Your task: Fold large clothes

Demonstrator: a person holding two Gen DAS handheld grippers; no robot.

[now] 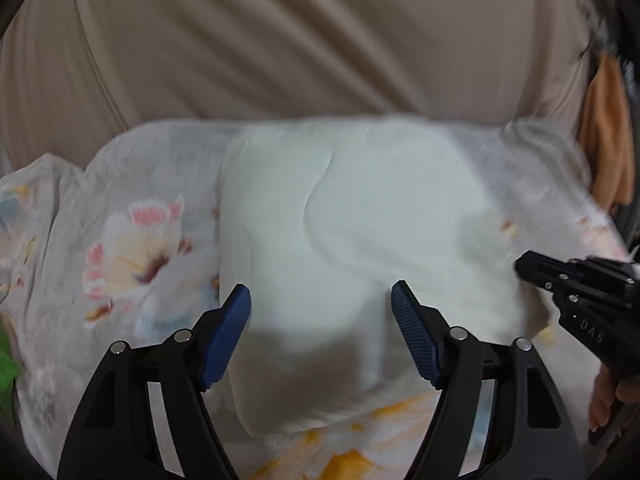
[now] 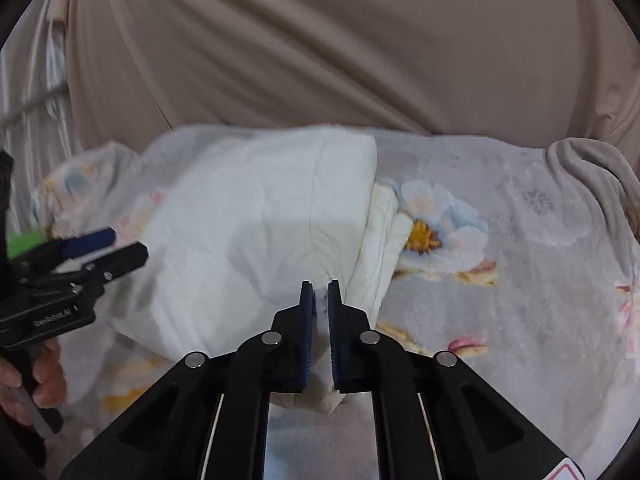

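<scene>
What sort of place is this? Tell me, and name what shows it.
Probably a bedroom at home: a folded white garment lies on a flowered blanket, as on a bed, with beige curtain-like cloth hanging behind. I cannot be certain.

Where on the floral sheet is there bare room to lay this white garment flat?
Widest free patch: floral sheet right of the folded white garment, bordered by the beige curtain and a crumpled beige cloth. Left side is crowded by the left tongs.

blur: white garment (image 1: 340, 220) far edge | cut off: green item (image 1: 6, 364)
</scene>
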